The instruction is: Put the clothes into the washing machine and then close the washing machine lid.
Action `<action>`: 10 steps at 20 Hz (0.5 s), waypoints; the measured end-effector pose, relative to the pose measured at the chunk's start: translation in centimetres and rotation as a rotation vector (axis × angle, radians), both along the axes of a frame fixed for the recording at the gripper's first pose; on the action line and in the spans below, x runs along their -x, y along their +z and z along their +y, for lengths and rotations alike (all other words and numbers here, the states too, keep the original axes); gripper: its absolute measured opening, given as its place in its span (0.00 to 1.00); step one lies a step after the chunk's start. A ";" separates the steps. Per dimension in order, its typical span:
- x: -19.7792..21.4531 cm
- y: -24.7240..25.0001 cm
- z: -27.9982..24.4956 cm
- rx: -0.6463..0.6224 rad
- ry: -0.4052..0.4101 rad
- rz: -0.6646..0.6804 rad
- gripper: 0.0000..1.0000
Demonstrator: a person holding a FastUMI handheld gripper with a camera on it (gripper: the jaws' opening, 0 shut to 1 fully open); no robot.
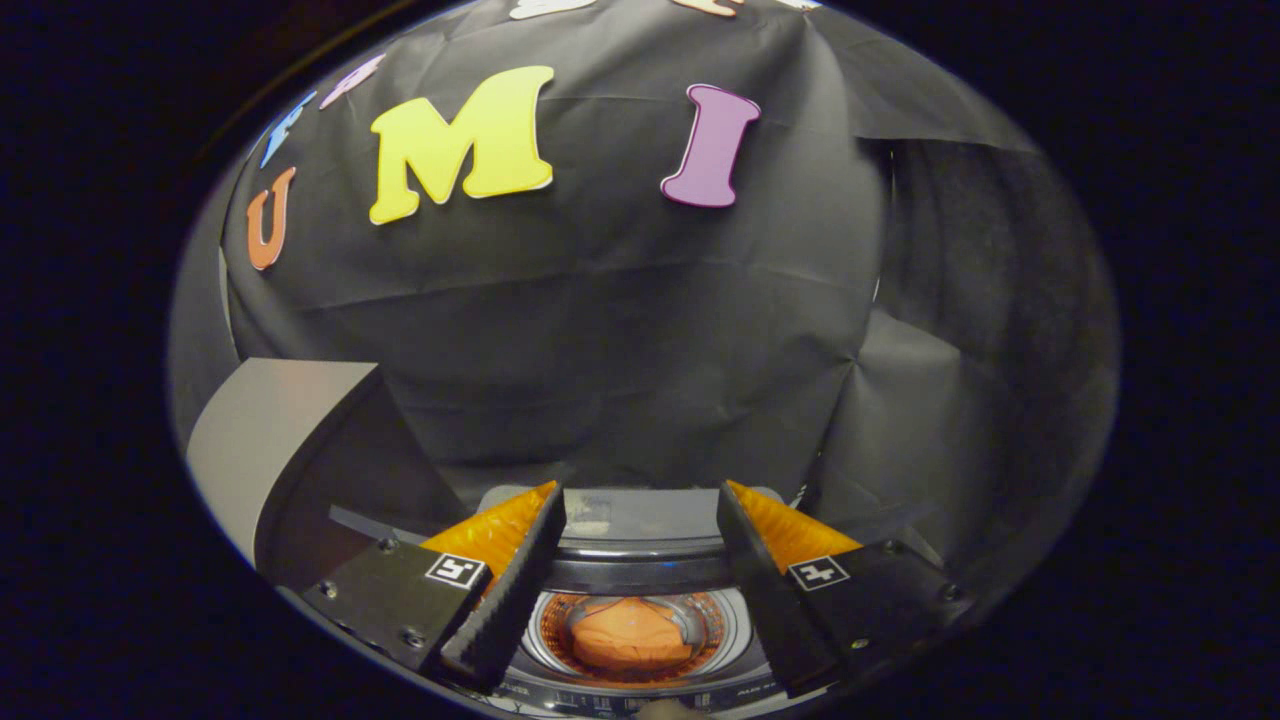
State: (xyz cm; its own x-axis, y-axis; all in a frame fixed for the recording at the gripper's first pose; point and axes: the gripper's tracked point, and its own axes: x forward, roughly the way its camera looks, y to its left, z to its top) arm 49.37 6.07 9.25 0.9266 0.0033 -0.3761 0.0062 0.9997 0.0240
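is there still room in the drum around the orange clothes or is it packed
There is room: the orange garment lies in the middle of the drum, with a bare ring of drum wall showing all round it. The opening between the open gripper fingers is free. It is tighter to the left, where the raised lid stands.

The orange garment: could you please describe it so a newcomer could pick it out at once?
Start at the washing machine below the black cloth wall. Its round drum lies open between the open gripper fingers. The orange garment is the crumpled lump at the drum's bottom, soft and folded against the perforated metal ring.
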 end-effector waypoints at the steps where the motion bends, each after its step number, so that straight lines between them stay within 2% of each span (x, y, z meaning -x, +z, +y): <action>1: 0.5 -0.4 -0.1 0.000 0.002 0.005 0.95; 10: 6.1 -6.7 -0.5 0.023 0.006 0.111 0.95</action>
